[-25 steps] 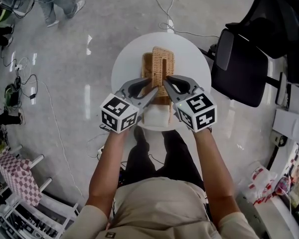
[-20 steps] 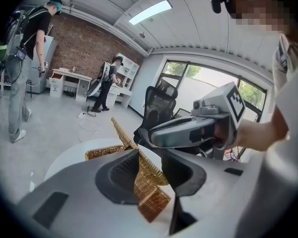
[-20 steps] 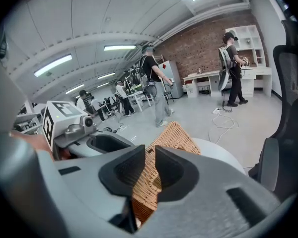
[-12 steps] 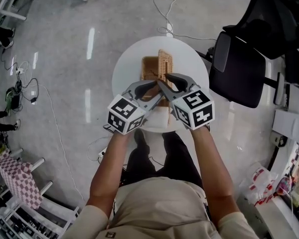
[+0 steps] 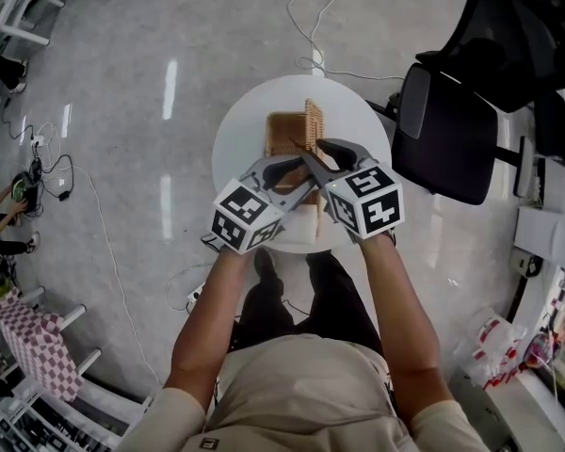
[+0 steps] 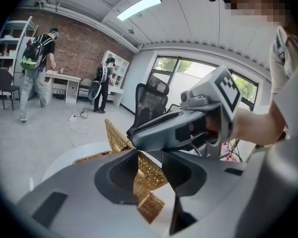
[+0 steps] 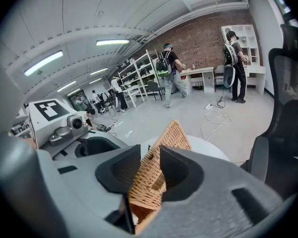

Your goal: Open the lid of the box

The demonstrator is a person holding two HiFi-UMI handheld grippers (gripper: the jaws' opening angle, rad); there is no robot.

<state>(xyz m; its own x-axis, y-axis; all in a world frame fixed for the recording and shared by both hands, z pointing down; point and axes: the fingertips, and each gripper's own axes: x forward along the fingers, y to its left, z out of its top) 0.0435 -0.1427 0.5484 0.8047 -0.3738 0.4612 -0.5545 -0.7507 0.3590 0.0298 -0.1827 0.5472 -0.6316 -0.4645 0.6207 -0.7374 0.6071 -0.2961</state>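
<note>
My right tongs (image 7: 150,150) had just been spreading and stood wide, the wicker lid (image 7: 175,133) between the pads with neither pressing on it. My left tongs (image 6: 150,152) were spread too (only wicker showed through the gap). The lid stood raised on edge, nearly upright, along the right side of the wicker box (image 5: 282,132). The box sat open near the middle of the round white table (image 5: 240,125), and what I saw of its inside was weave. A black office chair (image 5: 447,144) stood just beside the table.
</note>
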